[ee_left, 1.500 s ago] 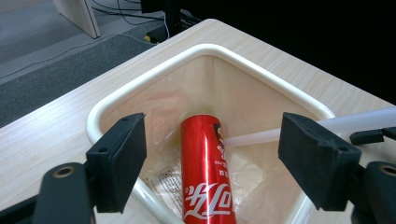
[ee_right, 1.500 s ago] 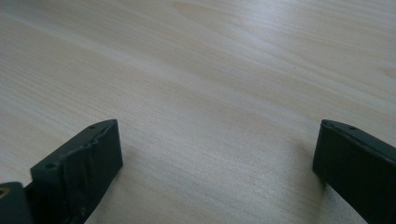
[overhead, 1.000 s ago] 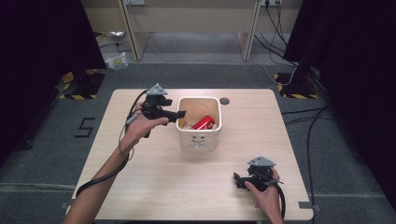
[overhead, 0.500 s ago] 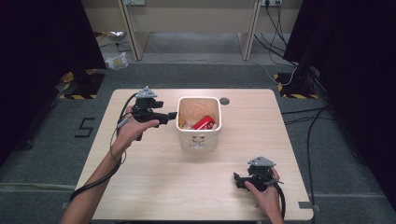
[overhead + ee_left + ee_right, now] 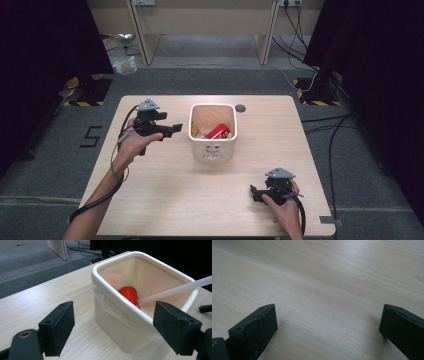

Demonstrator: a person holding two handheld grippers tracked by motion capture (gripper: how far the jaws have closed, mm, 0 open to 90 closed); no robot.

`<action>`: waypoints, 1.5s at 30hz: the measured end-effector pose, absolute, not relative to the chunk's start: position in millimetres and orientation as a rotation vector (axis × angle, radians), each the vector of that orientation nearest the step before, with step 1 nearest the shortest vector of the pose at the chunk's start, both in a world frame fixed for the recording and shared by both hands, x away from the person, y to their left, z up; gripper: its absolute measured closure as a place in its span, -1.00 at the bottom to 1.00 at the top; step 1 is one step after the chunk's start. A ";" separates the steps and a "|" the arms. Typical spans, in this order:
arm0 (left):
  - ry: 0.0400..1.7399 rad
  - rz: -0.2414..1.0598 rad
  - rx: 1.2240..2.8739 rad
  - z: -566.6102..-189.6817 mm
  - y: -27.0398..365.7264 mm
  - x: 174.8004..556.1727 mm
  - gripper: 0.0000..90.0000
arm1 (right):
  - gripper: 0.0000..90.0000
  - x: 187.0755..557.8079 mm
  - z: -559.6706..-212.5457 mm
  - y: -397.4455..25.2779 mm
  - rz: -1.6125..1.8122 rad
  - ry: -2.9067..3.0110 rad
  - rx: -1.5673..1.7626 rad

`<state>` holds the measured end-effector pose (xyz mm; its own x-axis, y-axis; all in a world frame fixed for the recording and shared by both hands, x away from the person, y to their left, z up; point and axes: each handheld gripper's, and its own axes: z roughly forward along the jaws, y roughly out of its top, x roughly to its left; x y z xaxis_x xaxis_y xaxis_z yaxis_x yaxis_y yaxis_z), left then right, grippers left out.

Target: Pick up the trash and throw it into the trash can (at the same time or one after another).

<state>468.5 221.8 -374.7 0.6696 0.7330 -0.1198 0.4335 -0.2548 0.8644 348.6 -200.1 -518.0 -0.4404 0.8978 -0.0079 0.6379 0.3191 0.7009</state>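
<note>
High view | my left gripper [image 5: 172,129] just left of white bin [image 5: 212,150], jaws wide, empty | red cup [image 5: 218,132] already inside bin | right gripper [image 5: 256,194] rests near-right on tabletop [image 5: 165,190], jaws wide | drop looks done.

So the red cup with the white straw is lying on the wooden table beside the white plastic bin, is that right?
Not quite: the red cup with the white straw lies inside the white plastic bin, not beside it on the wooden table. The left gripper view shows it.

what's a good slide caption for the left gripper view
Open fingers face a white bin holding a red cup and straw.
</note>
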 end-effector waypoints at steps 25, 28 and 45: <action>0.942 0.402 1.869 -399.5 244.5 454.6 -0.62 | -0.96 348.5 -517.9 -199.9 0.891 2.194 1.366; 0.940 0.407 1.872 -402.4 245.9 452.3 -0.62 | -0.96 348.5 -517.9 -199.9 0.891 2.194 1.365; 0.935 0.429 1.872 -420.9 250.2 434.5 -0.62 | -0.96 348.5 -517.9 -199.9 0.890 2.194 1.365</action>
